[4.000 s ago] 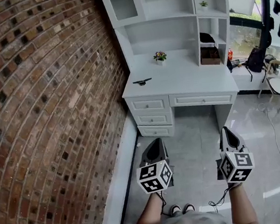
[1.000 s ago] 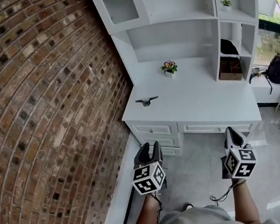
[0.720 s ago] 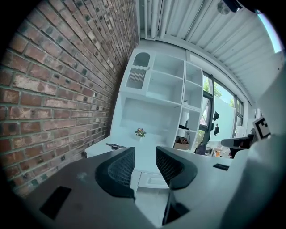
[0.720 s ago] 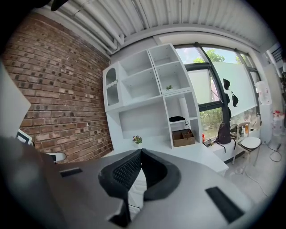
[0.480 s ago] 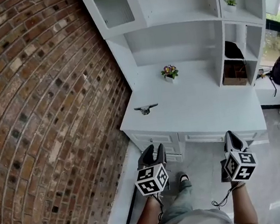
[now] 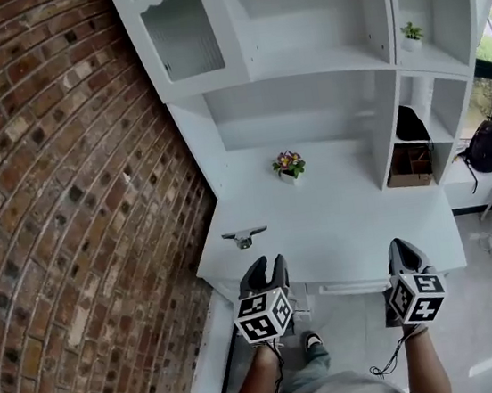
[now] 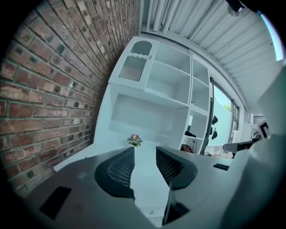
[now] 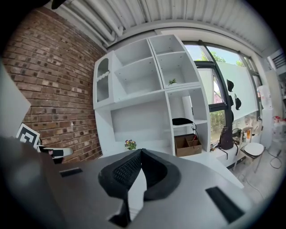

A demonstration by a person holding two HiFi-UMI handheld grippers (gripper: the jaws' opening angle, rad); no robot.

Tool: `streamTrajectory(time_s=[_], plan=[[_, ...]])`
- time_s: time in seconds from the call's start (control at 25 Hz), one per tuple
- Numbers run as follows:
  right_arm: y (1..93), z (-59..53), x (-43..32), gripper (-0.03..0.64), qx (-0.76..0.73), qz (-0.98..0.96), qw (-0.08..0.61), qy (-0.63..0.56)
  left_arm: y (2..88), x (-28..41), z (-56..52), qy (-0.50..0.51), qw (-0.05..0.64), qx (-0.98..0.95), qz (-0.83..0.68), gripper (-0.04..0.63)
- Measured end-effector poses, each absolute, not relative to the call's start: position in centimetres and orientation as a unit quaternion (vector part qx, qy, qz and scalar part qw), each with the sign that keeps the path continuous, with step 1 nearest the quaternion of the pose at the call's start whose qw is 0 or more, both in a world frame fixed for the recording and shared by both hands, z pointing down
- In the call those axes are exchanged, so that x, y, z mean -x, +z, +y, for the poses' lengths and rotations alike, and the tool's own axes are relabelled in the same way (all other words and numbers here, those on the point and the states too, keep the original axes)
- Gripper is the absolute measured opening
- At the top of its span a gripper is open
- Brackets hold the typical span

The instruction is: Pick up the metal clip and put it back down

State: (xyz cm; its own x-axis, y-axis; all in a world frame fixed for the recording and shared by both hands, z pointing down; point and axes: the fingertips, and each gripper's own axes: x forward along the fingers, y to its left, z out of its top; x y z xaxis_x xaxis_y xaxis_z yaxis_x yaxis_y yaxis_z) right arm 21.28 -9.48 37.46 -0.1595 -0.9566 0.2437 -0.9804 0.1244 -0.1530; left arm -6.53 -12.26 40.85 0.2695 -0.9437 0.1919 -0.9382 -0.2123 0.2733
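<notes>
1. Your left gripper (image 6: pixel 267 271) hangs over the table's near edge with its jaws apart and nothing between them. Your right gripper (image 6: pixel 402 253) has its jaws pressed together, empty.
2. The metal clip (image 6: pixel 244 235) lies on the white table (image 6: pixel 366 220) near the front left corner. It is just ahead of your left gripper and well apart from the small flower pot (image 6: pixel 289 166).
3. The reach looks not yet begun, and the left gripper seems the better placed. Lower it so the open jaws straddle the clip's narrow middle, not its long wings.
4. The clip looks like thin grey metal with flat arms and a small raised body. It would likely skate on the smooth table, so close slowly and squarely.
5. The ribbed pads (image 7: pixel 118 167) should bite well; lift only slightly, then set the clip down flat.
</notes>
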Motion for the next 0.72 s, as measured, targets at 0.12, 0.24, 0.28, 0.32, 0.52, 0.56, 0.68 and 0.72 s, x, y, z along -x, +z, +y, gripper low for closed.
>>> streamTrajectory(time_s=[0.12, 0.24, 0.28, 0.32, 0.52, 0.56, 0.68, 0.72], plan=[[37.1, -12.7, -21.7, 0.002, -0.657, -0.742, 0.054, 0.126, 40.6, 6.5, -16.1, -0.012, 0.173, -0.782, -0.598, 0.146], [37.1, -15.7, -21.5, 0.002, -0.66, -0.738, 0.06, 0.124, 40.7, 6.5, -19.4, -0.012, 0.176, -0.786, -0.592, 0.146], [37.1, -16.7, -21.3, 0.002, -0.661, -0.738, 0.061, 0.125, 40.7, 6.5, -20.5, -0.013, 0.177, -0.788, -0.59, 0.146], [37.1, -17.7, -21.1, 0.002, -0.661, -0.737, 0.062, 0.124, 40.7, 6.6, -21.5, -0.014, 0.177, -0.789, -0.589, 0.146], [37.2, -22.6, -19.9, 0.002, -0.66, -0.738, 0.069, 0.123, 41.3, 7.8, -26.0, -0.013, 0.18, -0.788, -0.589, 0.146], [37.3, -23.5, -19.7, 0.002, -0.659, -0.739, 0.07, 0.123, 41.4, 8.1, -26.8, -0.012, 0.18, -0.787, -0.59, 0.146], [37.7, -25.6, -19.1, 0.002, -0.657, -0.74, 0.073, 0.127, 41.9, 8.9, -28.8, -0.005, 0.181, -0.785, -0.593, 0.146], [38.1, -26.1, -19.1, 0.002, -0.657, -0.739, 0.074, 0.131, 42.0, 9.1, -29.3, -0.002, 0.18, -0.784, -0.593, 0.146]])
